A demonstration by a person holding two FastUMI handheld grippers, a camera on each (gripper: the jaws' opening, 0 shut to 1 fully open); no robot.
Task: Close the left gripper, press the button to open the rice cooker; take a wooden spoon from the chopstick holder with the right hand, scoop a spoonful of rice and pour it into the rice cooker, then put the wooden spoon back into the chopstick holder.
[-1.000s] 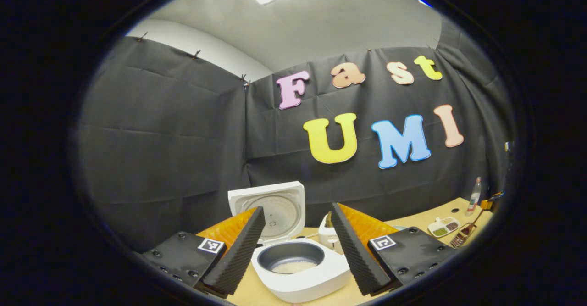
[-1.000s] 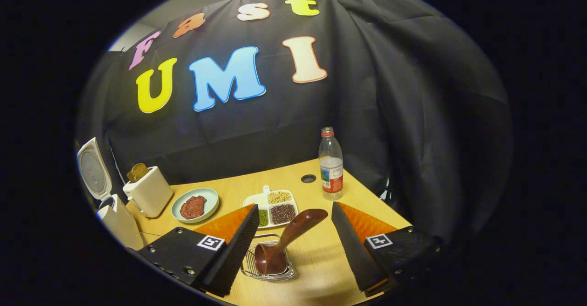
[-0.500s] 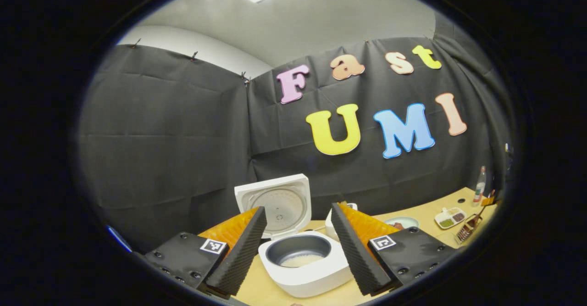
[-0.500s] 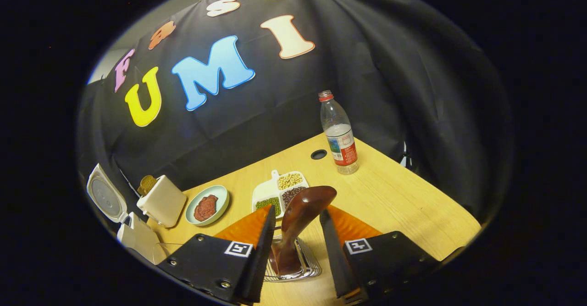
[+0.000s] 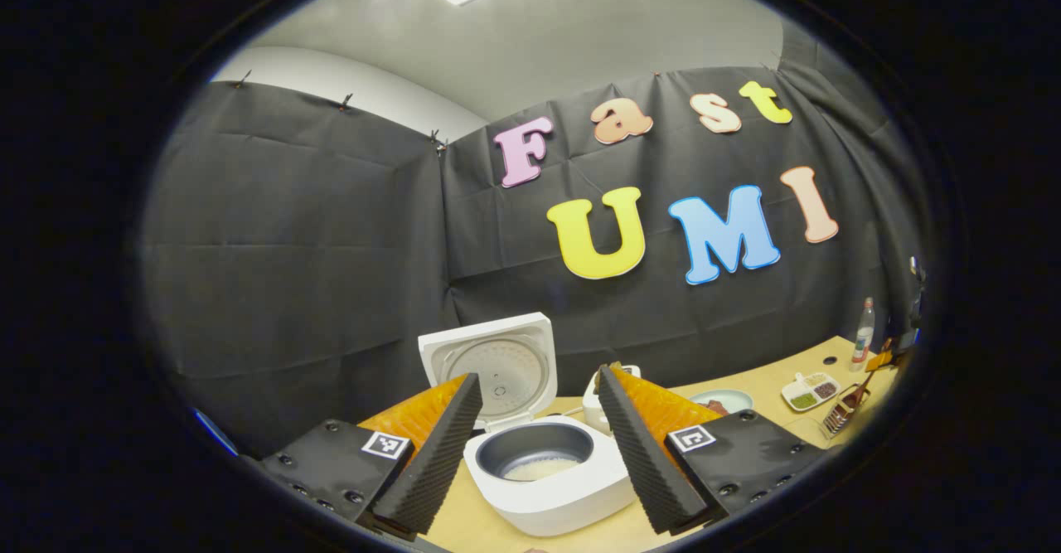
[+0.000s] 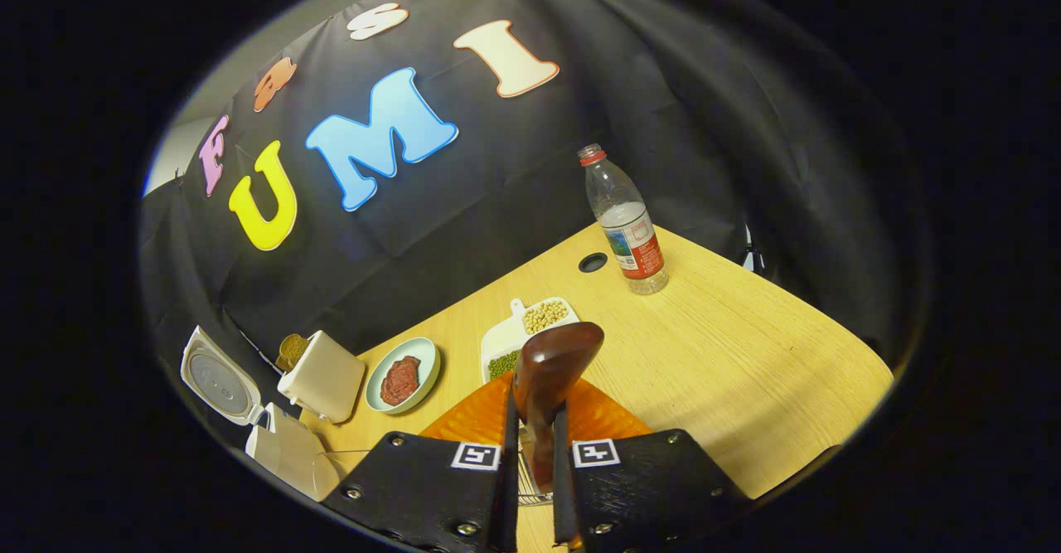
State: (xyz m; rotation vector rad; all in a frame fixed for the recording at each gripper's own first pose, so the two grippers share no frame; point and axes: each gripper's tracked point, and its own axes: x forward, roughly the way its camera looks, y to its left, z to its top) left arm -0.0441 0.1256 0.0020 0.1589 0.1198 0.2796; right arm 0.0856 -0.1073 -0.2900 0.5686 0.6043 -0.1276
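**Right gripper view: fingers closed on the spoon handle**

Right gripper view has the right gripper with both fingers pressed in on the wooden spoon, gripping it low on the shaft; the rounded dark-brown end sticks up above the fingertips. Below them a bit of the wire chopstick holder shows, so the spoon's lower part looks to be inside it, not lifted clear yet (judgement; bowl end is hidden by the fingers).

Handling: spoon looks rigid, light, w/ a smooth glossy finish, so prob. slippery and apt to pivot between the pads once loaded w/ rice. A hold on the shaft, as here, seems right; pull straight up so it doesn't snag the wire.

Farther out on the table: divided dish of beans just behind the spoon, plate to its left, toaster, water bottle near the back edge.

Left gripper view: left gripper hangs w/ fingers spread wide, holding nothing, aimed at the rice cooker. Lid stands up, so the button step looks done; pot has some white rice at the bottom. Holder and spoon appear far off at the right edge, well apart from the cooker.
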